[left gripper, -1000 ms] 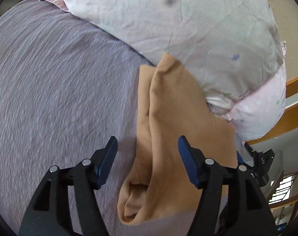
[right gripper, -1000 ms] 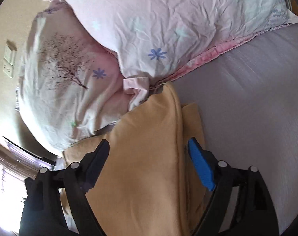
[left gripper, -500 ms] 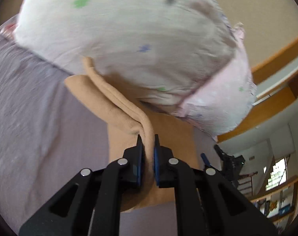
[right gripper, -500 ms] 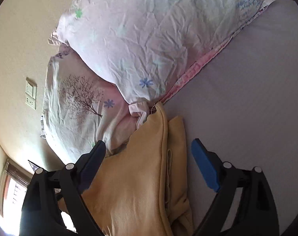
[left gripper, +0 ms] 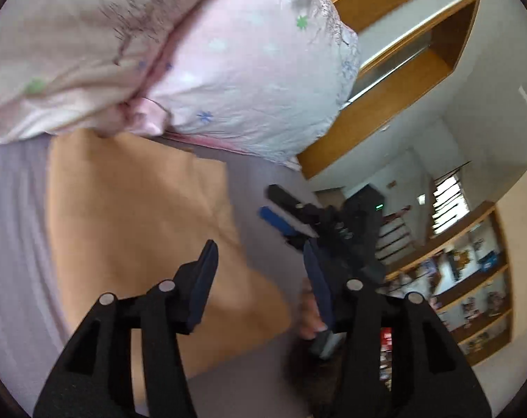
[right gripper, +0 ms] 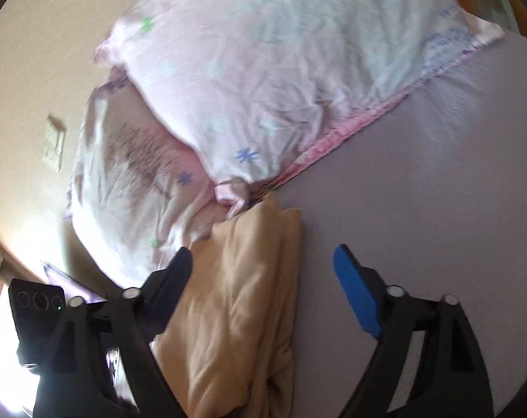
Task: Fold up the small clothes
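The tan garment (left gripper: 141, 230) lies folded on the lavender bed sheet (right gripper: 437, 181), its far end touching the pink floral pillows (right gripper: 263, 69) at the head of the bed. The left tongs (left gripper: 260, 278) hang released above the garment's near edge, jaws spread wide and grasping nothing. The right tongs (right gripper: 263, 278) are likewise released, the black finger over the garment and the blue pad (right gripper: 357, 296) over bare sheet. In the left view the right tongs (left gripper: 280, 209) show blurred beyond the garment's side.

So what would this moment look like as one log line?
left gripper open | right gripper open | tan garment folded on bed, touching pillows
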